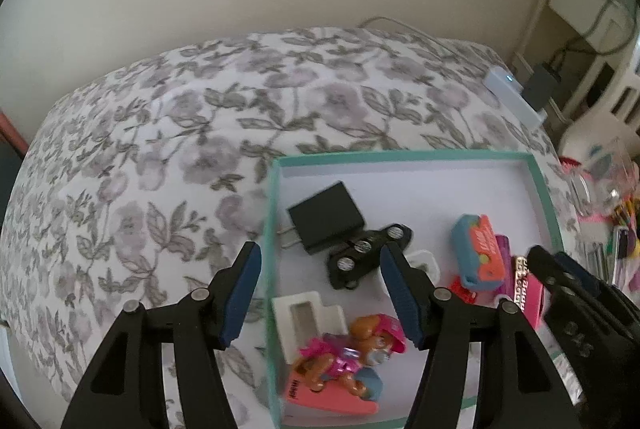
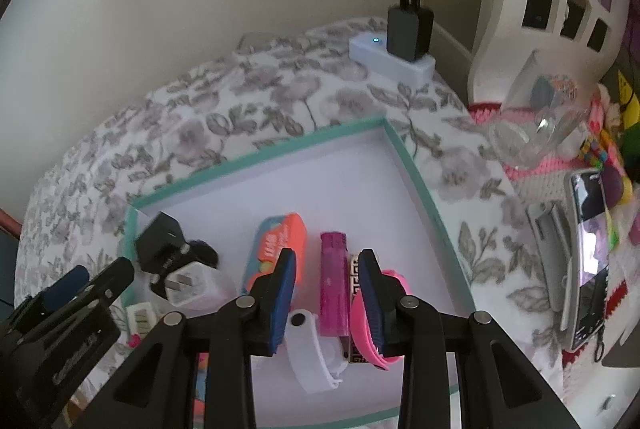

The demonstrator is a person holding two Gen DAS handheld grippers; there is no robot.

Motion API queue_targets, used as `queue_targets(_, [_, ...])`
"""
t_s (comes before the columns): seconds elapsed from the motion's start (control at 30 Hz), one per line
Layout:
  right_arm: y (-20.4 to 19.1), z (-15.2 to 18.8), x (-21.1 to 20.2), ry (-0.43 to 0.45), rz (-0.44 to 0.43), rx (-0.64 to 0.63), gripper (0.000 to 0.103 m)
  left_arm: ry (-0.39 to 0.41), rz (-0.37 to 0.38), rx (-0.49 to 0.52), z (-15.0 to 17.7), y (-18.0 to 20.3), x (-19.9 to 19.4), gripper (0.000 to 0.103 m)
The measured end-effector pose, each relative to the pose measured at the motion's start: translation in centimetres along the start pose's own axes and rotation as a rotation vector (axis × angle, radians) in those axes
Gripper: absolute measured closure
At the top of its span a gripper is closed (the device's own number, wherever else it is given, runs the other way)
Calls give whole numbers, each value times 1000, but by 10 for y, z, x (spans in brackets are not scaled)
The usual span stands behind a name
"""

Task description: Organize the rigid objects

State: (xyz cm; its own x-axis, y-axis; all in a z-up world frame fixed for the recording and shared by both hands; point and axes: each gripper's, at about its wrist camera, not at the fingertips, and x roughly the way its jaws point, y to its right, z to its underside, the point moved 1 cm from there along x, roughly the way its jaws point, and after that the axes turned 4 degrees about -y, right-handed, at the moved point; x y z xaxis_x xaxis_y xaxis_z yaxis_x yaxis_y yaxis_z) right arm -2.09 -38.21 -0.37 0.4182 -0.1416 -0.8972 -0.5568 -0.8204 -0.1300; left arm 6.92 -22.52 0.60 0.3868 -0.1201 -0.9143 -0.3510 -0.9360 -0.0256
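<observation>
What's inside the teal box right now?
In the teal box: black charger, black toy car, white charger, puppy figure, purple lighter, blue-orange case. Gripper arms hide the near edge.

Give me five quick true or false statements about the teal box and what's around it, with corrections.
1. The black plug adapter lies inside the teal box. True.
2. The left gripper clamps the puppy toy. False: its jaws stand open, gripping nothing.
3. The purple lighter lies beside the orange and blue case. True.
4. The box rests on bare wood. False: on a flowered cloth.
5. The phone lies inside the box. False: outside, to its right.
</observation>
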Motion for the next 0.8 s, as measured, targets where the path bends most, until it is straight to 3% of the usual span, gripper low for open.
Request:
queue_targets(0.13, [-6,-2,-15,40,6,-13,63,0,-17,-56,-2,-17,0,39])
queue_targets(0.2, [-8,-3,-21,58,14,-16,47,-1,-31,-77,-3,-25,1,25])
queue_targets(0.27, [-10,-3,-24,68,19,-20,44,-2,-46,-100,-3,-34,2,20])
queue_targets(0.43, [-11,-3,-19,59,29,-21,34,-19,-97,-150,-3,-53,11,14])
queue_targets(0.7, [-17,0,-11,44,38,-44,5,-60,-152,-223,1,-77,28,5])
queue_targets(0.8, [-22,1,-9,42,39,-61,2,-70,-158,-245,2,-84,32,3])
